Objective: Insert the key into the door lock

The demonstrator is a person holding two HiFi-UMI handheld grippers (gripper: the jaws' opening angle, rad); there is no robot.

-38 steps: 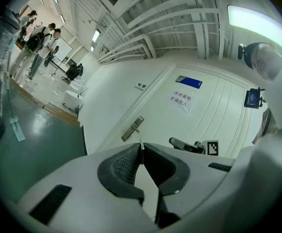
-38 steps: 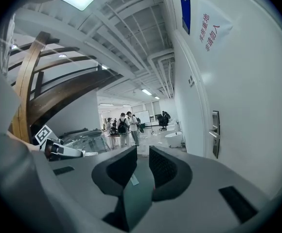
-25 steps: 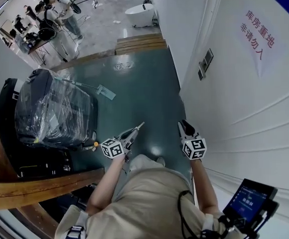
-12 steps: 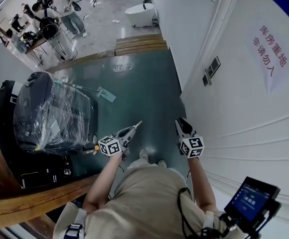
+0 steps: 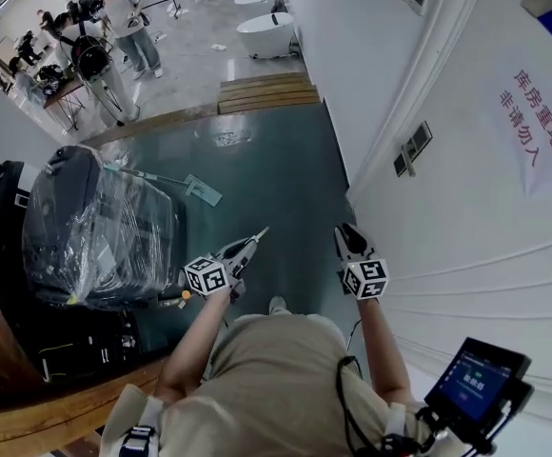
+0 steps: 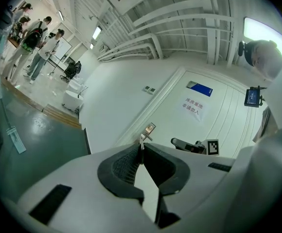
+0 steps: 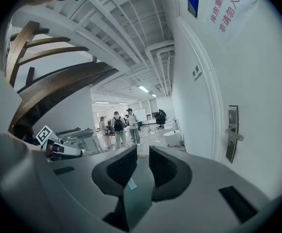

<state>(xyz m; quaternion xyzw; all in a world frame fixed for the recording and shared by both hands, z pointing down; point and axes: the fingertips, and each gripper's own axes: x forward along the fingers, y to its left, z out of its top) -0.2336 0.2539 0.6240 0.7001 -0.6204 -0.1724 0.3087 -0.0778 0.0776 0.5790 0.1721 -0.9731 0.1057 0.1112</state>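
A thin metal key point(image 6: 141, 139) sticks out between the fingertips of my left gripper point(image 6: 141, 147), which is shut on it. In the head view the left gripper point(image 5: 254, 242) is held level over the green floor, pointing ahead. My right gripper point(image 5: 345, 233) is beside it, close to the white door point(image 5: 485, 227), its jaws open with nothing between them. The door lock plate with its lever handle point(image 7: 232, 135) is on the door ahead and to the right; the same lock plate point(image 5: 411, 150) point(image 6: 149, 129) lies beyond both grippers, apart from the key.
A red-lettered paper sign point(image 5: 533, 127) hangs on the door. At the left stand a plastic-wrapped black case point(image 5: 100, 227) and a curved wooden rail point(image 5: 29, 398). A mop point(image 5: 176, 181) lies on the floor. Wooden steps point(image 5: 266, 89), a white tub point(image 5: 266, 34) and several people point(image 5: 114, 17) are farther off.
Both grippers and the person have moved forward along the wall. The lock plate and door sign have slid lower and closer in the head view. The left gripper stays shut on the key.
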